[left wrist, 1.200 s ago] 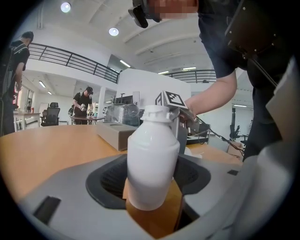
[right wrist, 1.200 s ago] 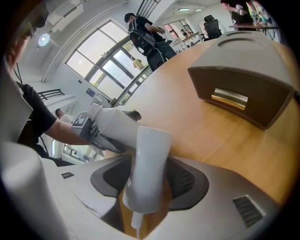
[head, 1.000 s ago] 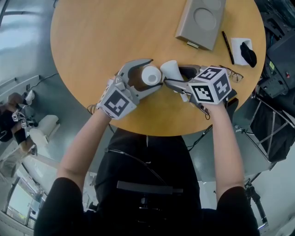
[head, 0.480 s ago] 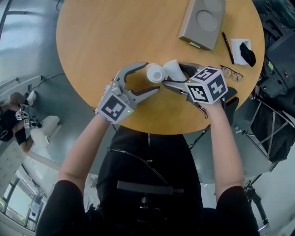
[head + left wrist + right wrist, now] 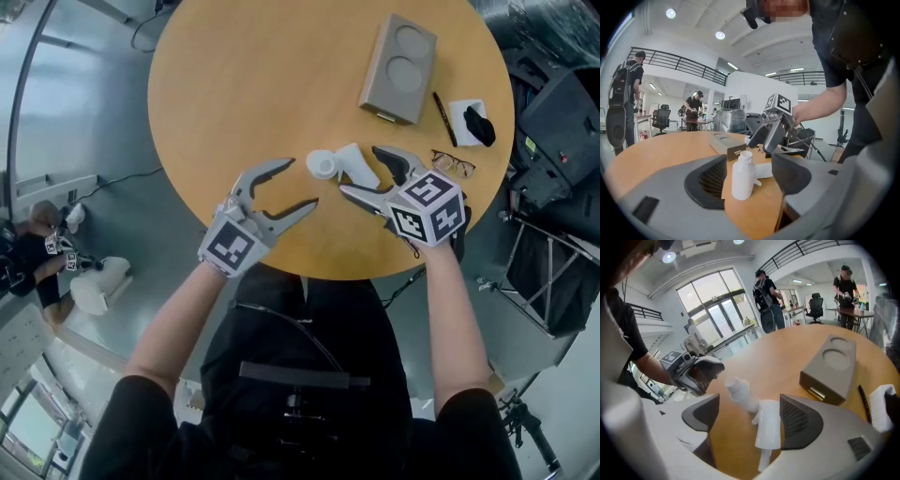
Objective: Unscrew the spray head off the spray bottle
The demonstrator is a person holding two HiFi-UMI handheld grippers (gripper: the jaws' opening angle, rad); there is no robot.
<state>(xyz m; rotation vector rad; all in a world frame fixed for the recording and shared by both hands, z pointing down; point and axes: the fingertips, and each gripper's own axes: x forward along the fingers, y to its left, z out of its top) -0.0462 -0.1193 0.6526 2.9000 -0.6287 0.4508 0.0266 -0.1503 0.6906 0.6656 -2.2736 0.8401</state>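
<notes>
Standing on a grey floor (image 5: 75, 141) in a bright hall, the round wooden table (image 5: 234, 94) carries a grey box (image 5: 398, 70), pen (image 5: 443, 118) and glasses (image 5: 453, 165). A second ago the grippers enclosed both parts. Now the bottle (image 5: 322, 166) stands upright, untouched, just ahead of the left gripper (image 5: 302, 182), whose empty jaws are closing. The spray head (image 5: 349, 159) lies loose between the right gripper's (image 5: 359, 170) wide-apart jaws.

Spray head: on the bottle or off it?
Off. The bottle stands upright with a bare neck; the spray head lies on the table beside it.
</notes>
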